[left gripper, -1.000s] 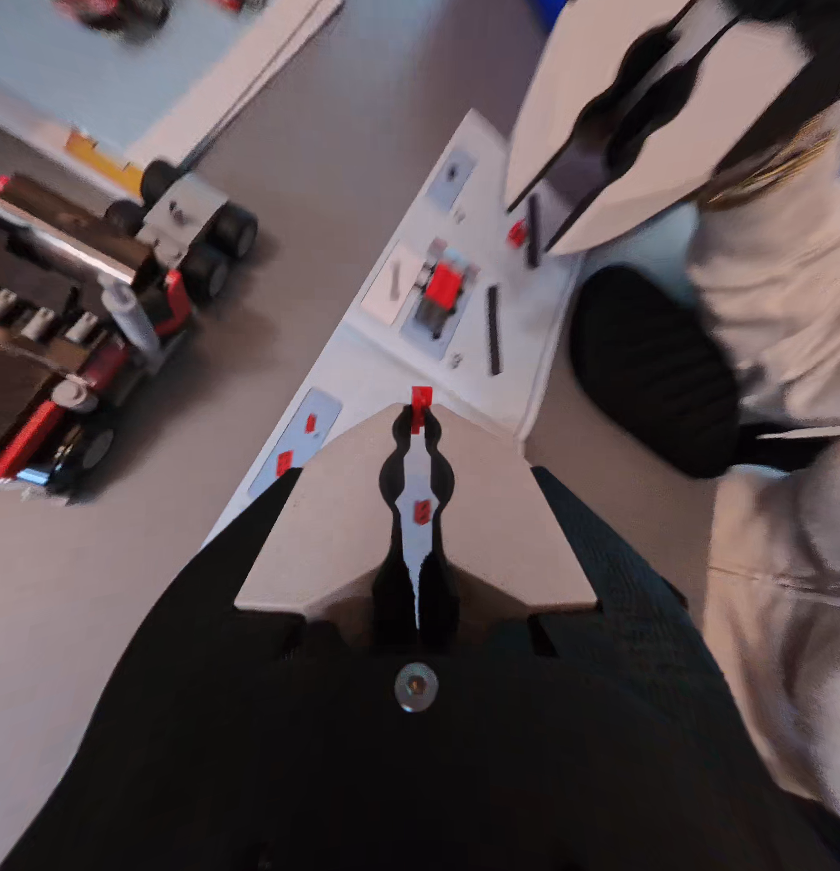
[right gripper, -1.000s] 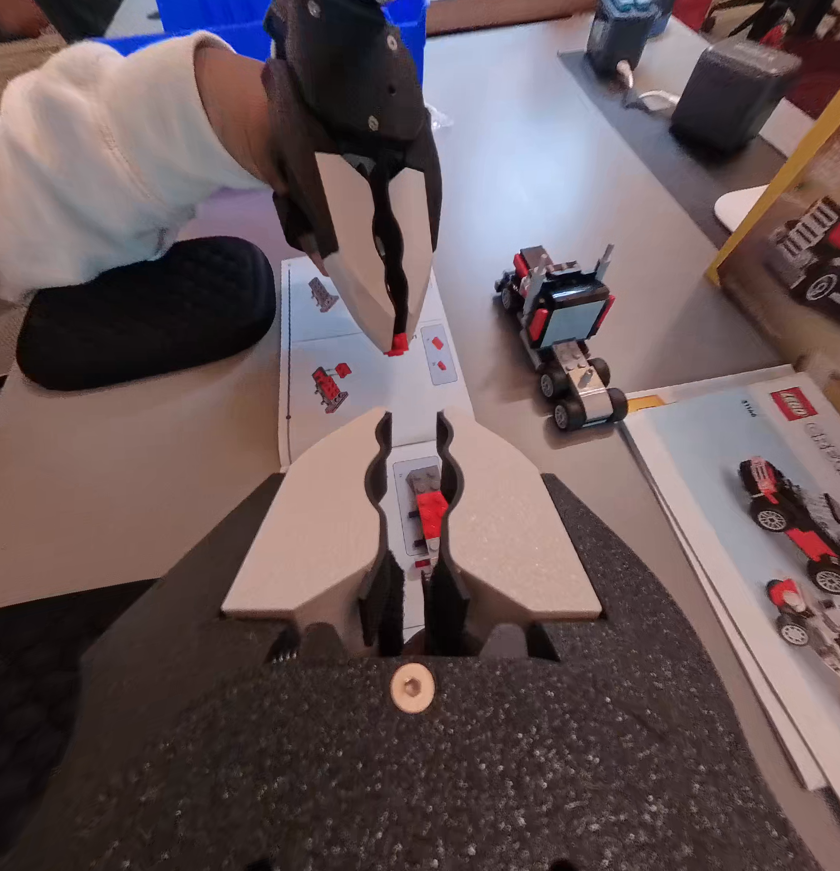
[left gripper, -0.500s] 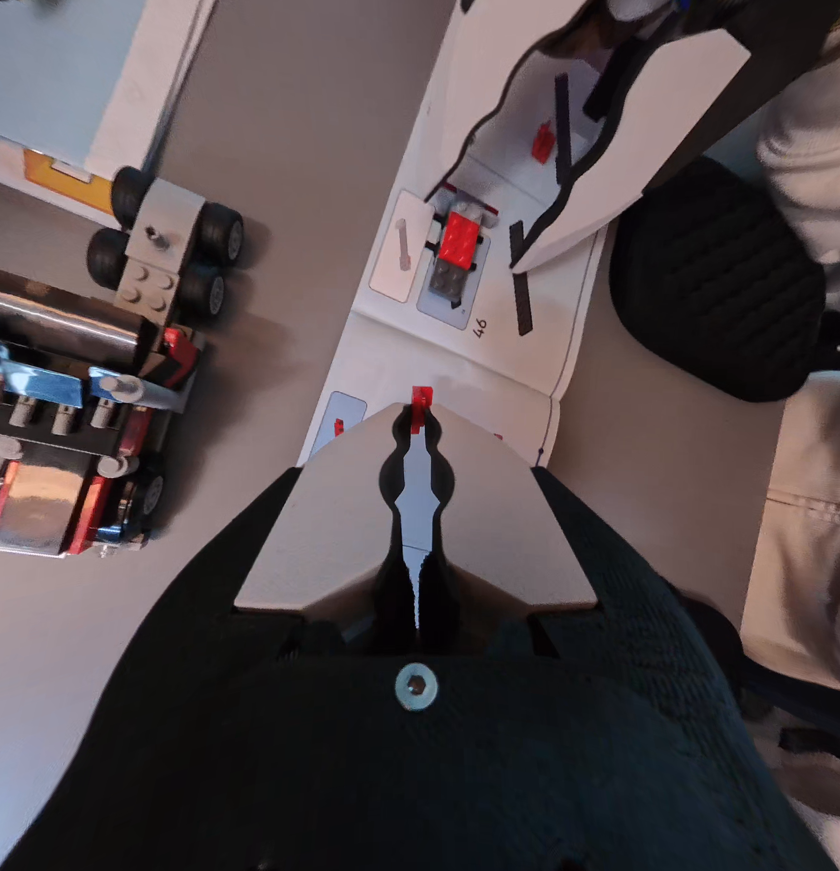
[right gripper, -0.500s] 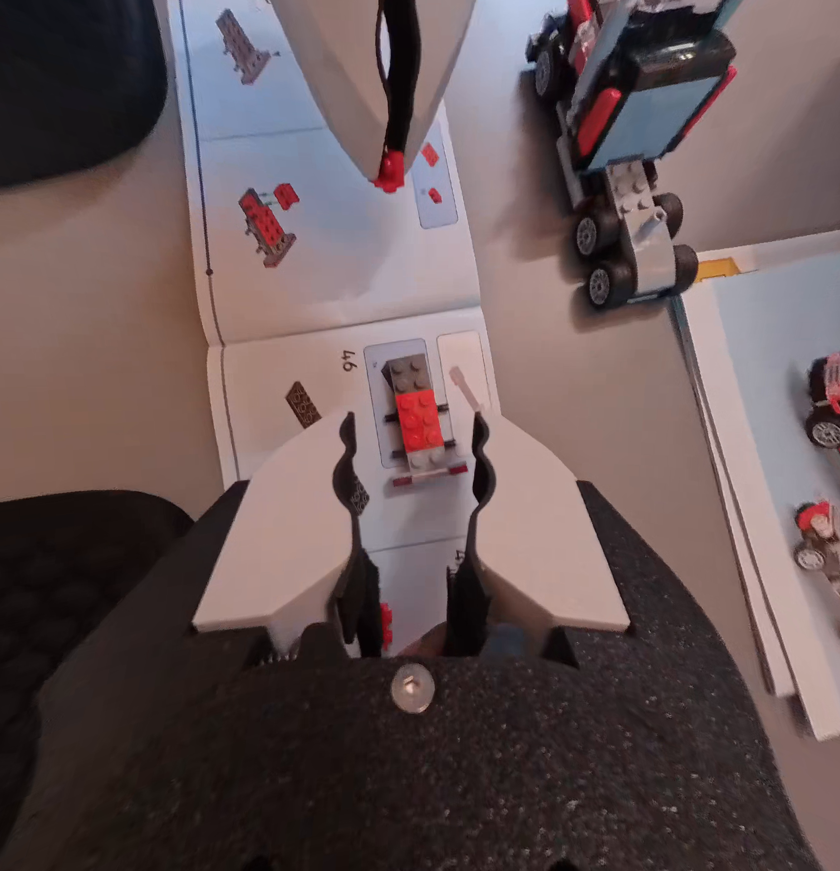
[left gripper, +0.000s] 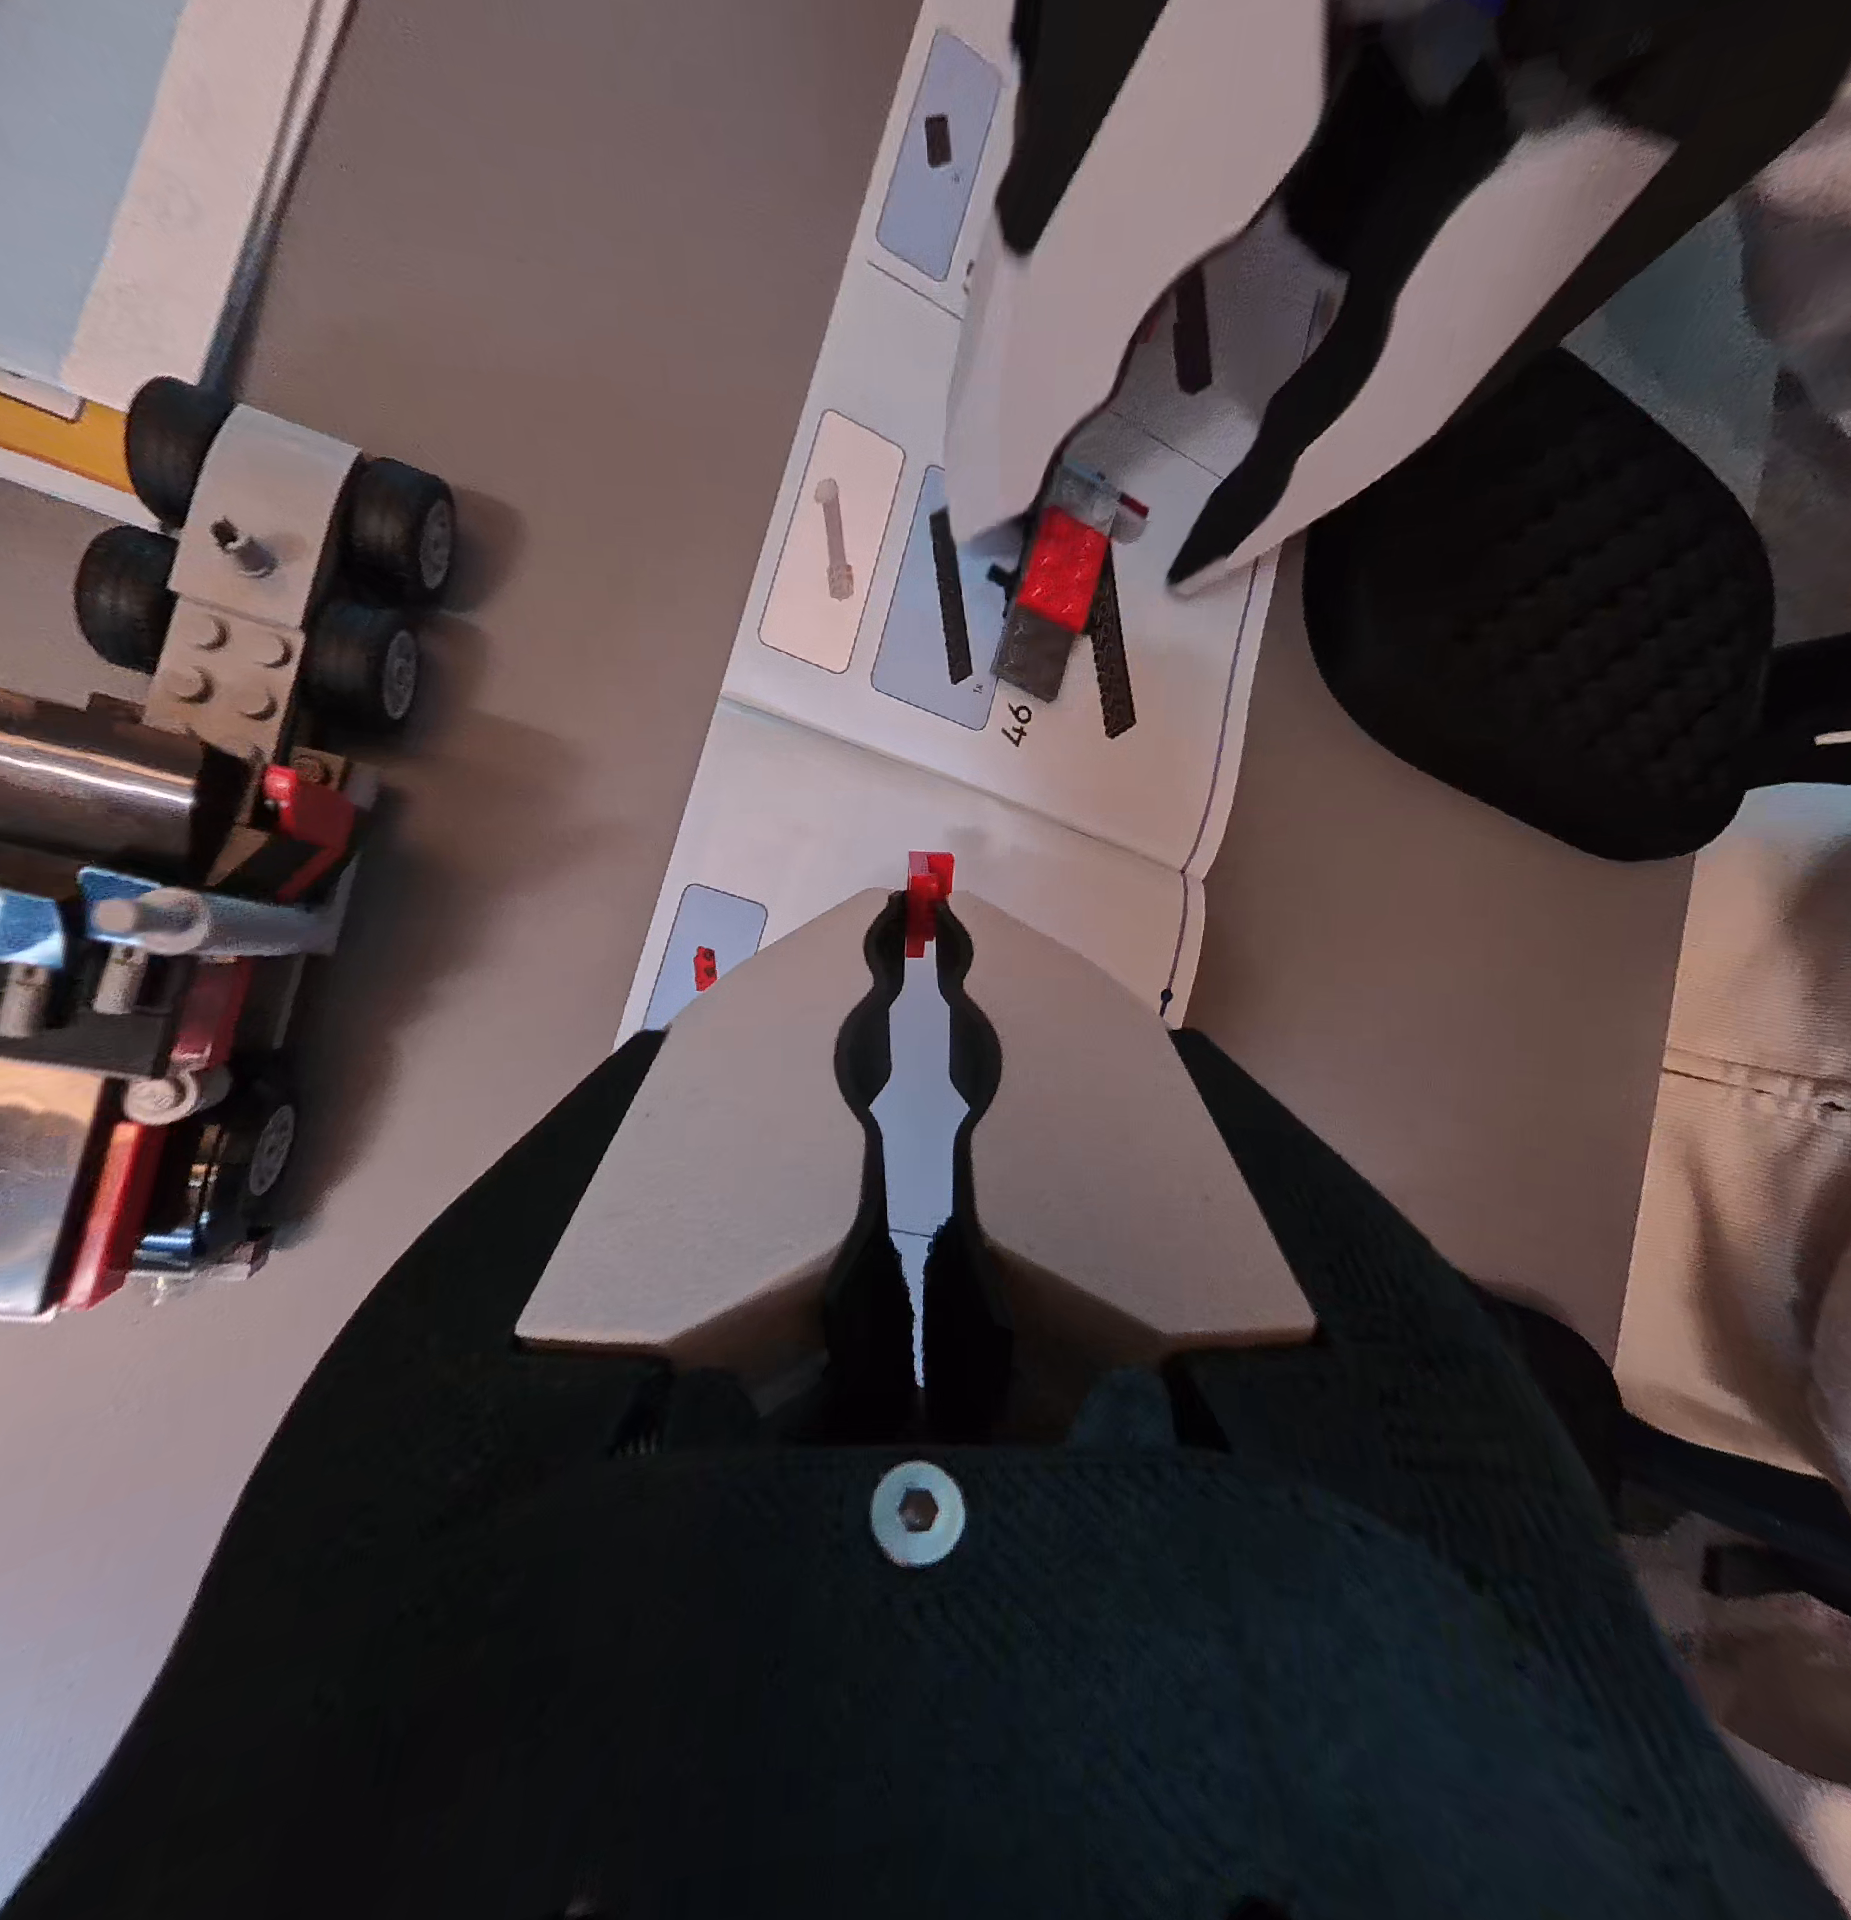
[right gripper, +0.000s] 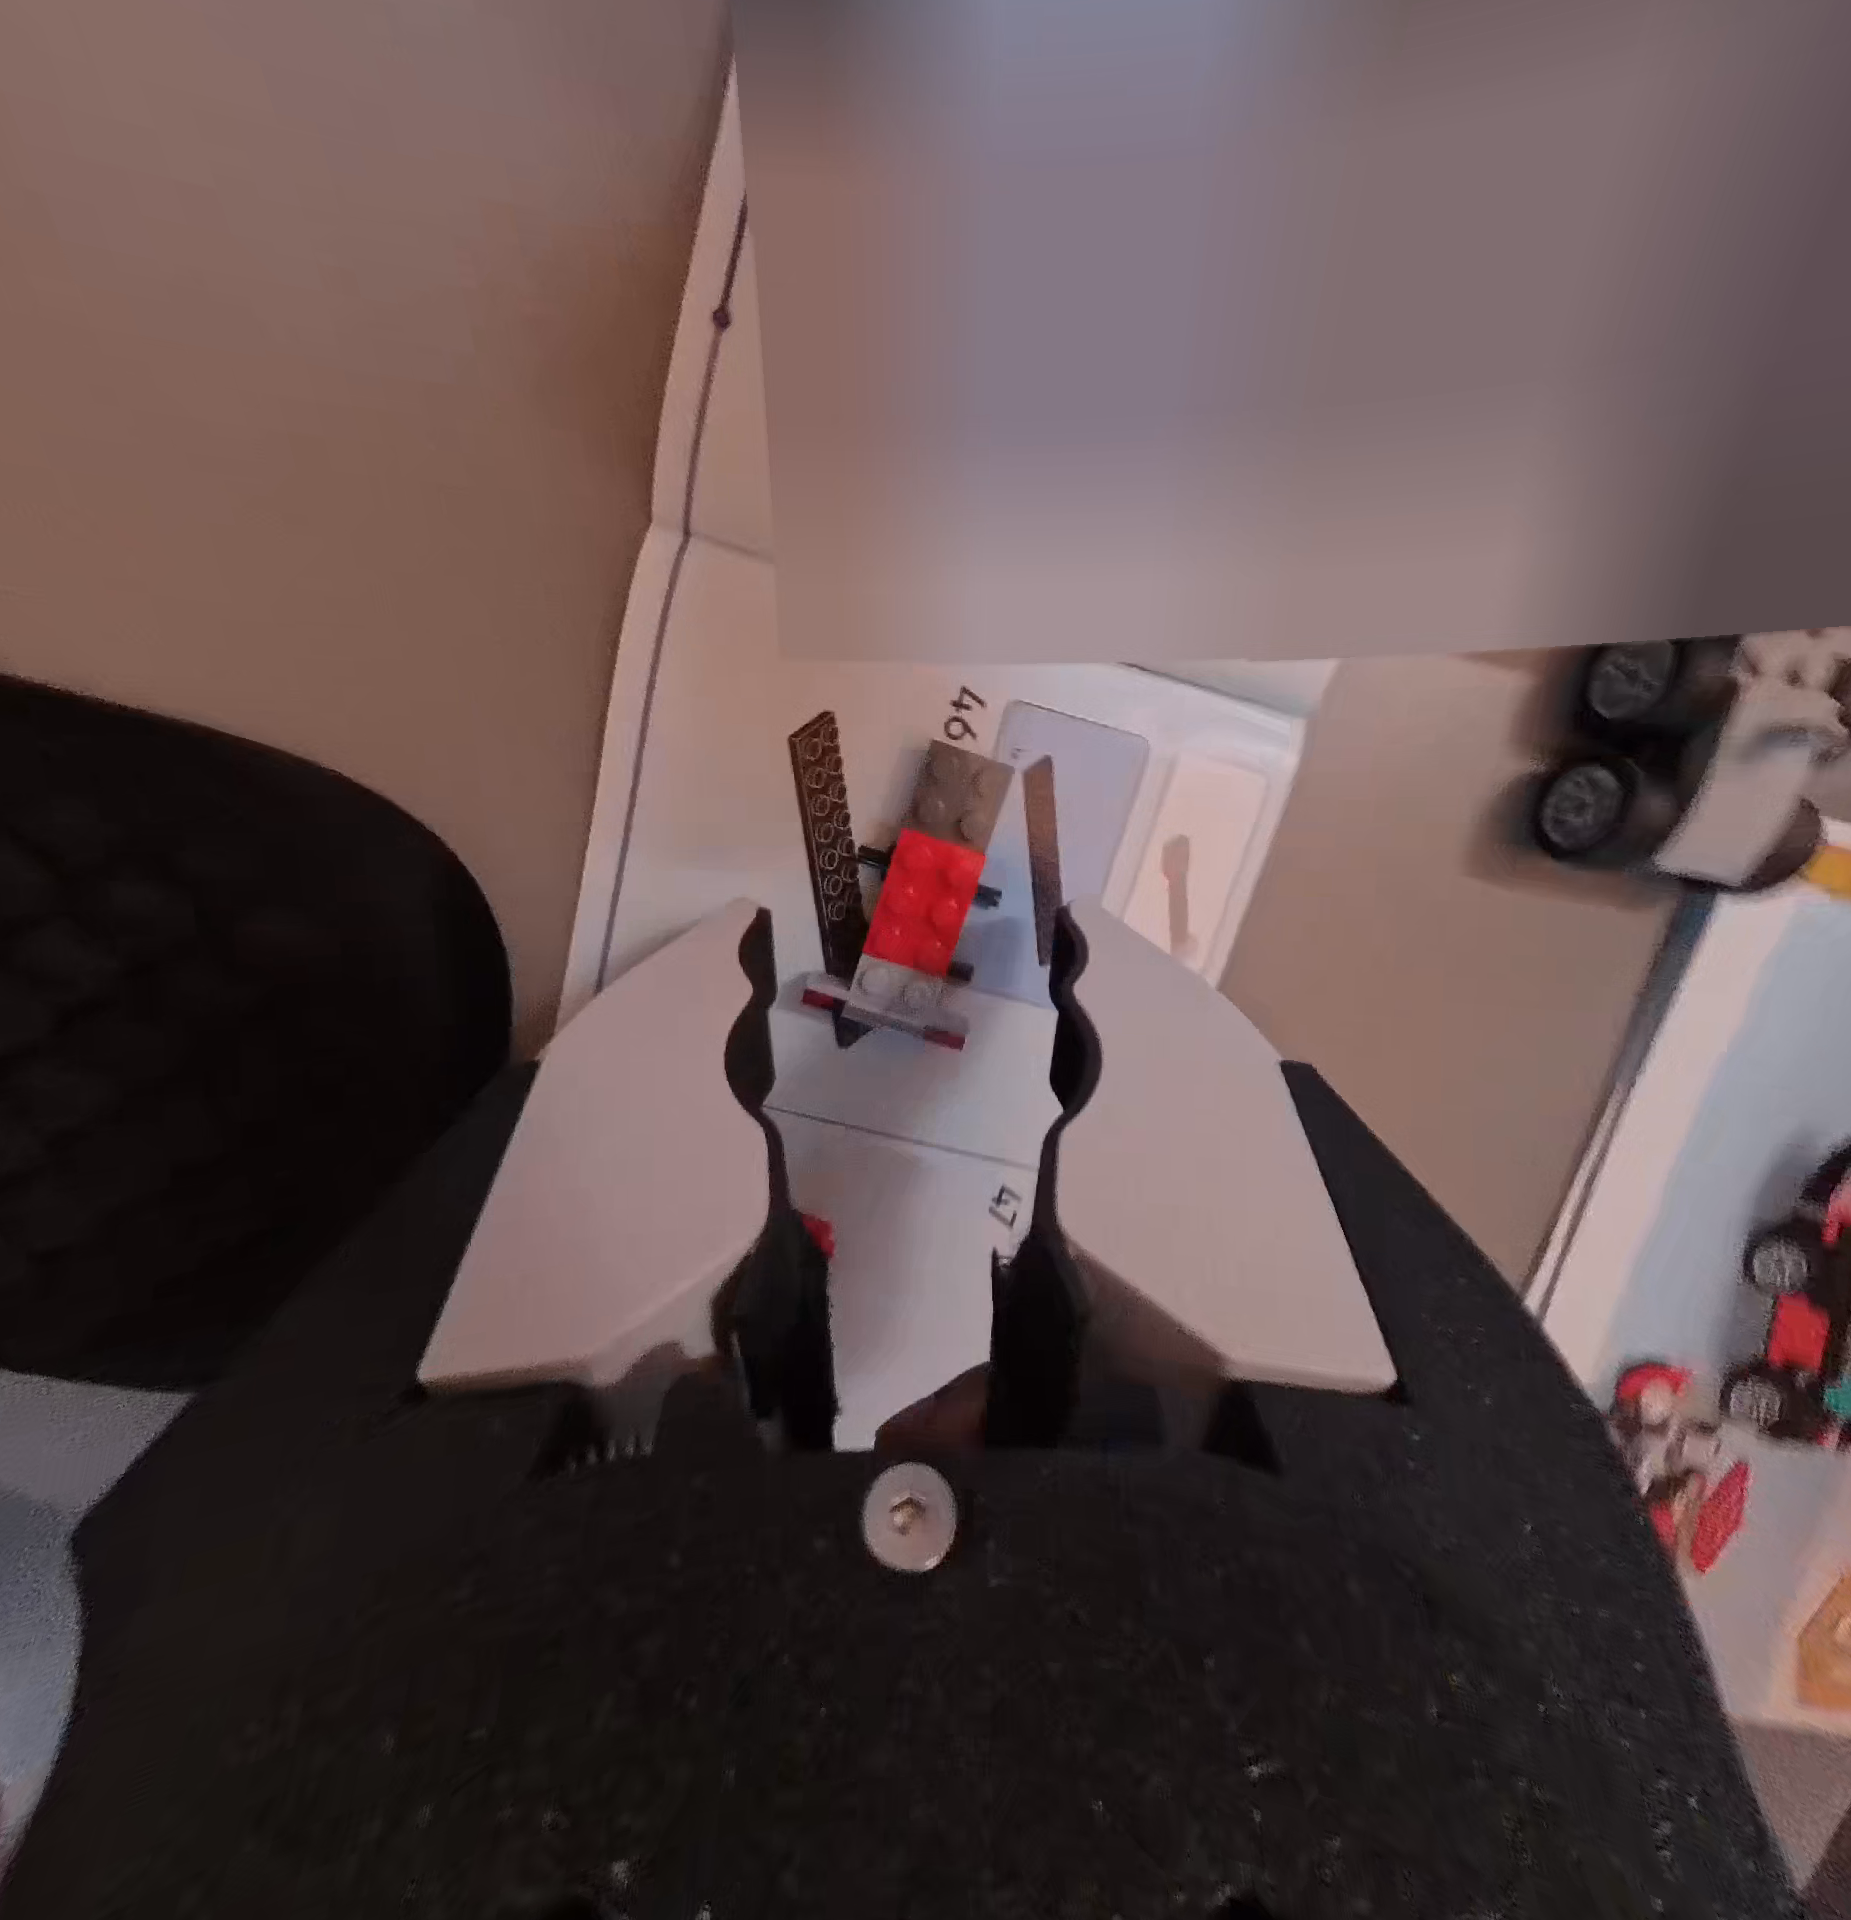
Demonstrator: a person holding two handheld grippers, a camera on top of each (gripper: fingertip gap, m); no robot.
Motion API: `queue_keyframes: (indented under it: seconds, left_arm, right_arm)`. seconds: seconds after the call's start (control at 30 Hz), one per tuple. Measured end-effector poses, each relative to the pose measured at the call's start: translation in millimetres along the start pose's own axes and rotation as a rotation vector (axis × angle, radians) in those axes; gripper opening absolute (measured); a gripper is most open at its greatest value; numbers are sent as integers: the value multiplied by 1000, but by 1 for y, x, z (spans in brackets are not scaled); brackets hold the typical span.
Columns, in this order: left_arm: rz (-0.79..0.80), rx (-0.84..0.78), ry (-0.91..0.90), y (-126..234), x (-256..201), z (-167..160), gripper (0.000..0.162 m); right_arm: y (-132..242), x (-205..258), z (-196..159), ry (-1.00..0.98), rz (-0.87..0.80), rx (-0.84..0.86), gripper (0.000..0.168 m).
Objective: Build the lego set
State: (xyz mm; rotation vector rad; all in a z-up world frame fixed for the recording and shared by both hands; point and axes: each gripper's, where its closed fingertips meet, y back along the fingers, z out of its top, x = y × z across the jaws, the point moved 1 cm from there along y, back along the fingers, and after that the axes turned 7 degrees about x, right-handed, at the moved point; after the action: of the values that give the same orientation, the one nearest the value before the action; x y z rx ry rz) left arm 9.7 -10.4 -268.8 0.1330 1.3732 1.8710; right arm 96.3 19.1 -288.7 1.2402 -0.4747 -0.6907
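Pinching a small red piece, left tongs nearly closed over instruction booklet; right tongs wide open, empty, straddling red-grey assembly. Printed step numbers on the pages.

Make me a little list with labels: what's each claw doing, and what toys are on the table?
left gripper: shut on a tiny red brick, held above the booklet
right gripper: open, empty, fingers on either side of the small build
small build: red brick on grey plates, lying on the open booklet
black strips: one each side of the small build
toy truck: on the table, beside the booklet
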Motion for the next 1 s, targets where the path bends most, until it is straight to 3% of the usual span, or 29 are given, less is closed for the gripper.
queue_keyframes:
  seconds: [0.2, 0.3, 0.53, 0.67, 0.73, 0.9, 1.0]
  left_arm:
    - [-14, 7, -2, -6, -2, 2, 6]
    - [-31, -6, -1, -6, -3, 3, 6]
    - [-72, -56, -3, -5, -9, 10, 6]
    - [-241, -184, -23, -2, -27, 25, 6]
    - [-347, -250, -36, 3, -37, 30, 6]
    - [-525, -373, -71, 16, -52, 38, 5]
    - [-492, -345, -91, 13, -52, 35, 5]
  right_arm:
    - [17, 9, -15, -469, -115, -169, 37]
    - [10, 13, -17, -577, -143, -228, 38]
    - [-2, -7, -31, -442, -201, -113, 27]
    - [7, -25, -28, -348, -232, -111, 33]
    - [23, -27, -13, -367, -240, -223, 32]
    - [73, -9, 50, -374, -131, -768, 18]
    - [78, -6, 59, -395, -92, -846, 16]
